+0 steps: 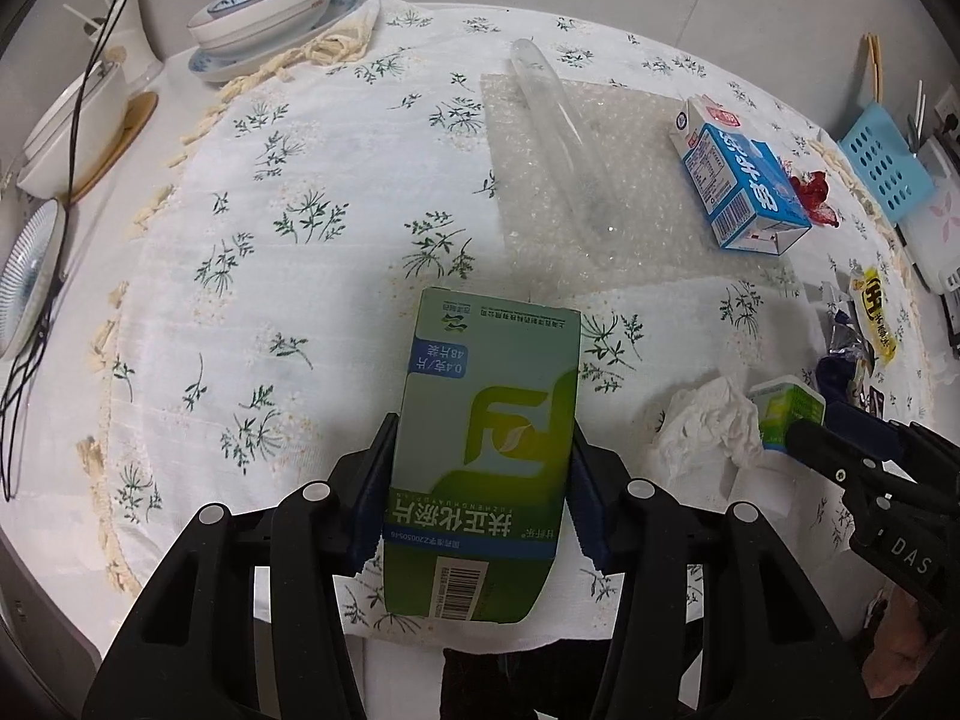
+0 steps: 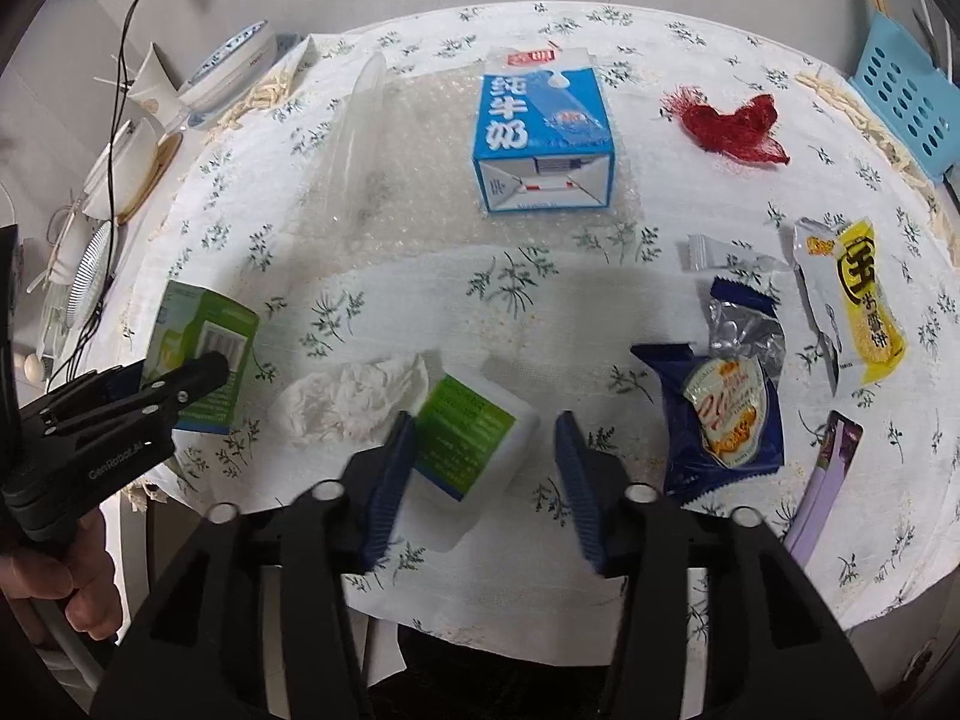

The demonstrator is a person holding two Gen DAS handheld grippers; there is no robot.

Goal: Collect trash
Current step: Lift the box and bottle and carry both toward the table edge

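My left gripper (image 1: 480,492) is shut on a green medicine box (image 1: 486,438), held just above the floral tablecloth; the box also shows in the right wrist view (image 2: 204,354). My right gripper (image 2: 486,480) is open around a small white and green box (image 2: 468,444) that lies between its fingers, touching the left pad. A crumpled white tissue (image 2: 354,396) lies just left of it. A blue milk carton (image 2: 540,132) lies on bubble wrap (image 2: 390,192) further back. Snack wrappers (image 2: 726,408) and a yellow packet (image 2: 864,306) lie at the right.
A clear plastic tube (image 1: 564,126) lies on the bubble wrap. Red netting (image 2: 732,126) sits at the back right. Stacked bowls and plates (image 1: 264,6) stand at the back left, cables (image 1: 78,120) at the left edge, a blue basket (image 2: 906,90) at the far right.
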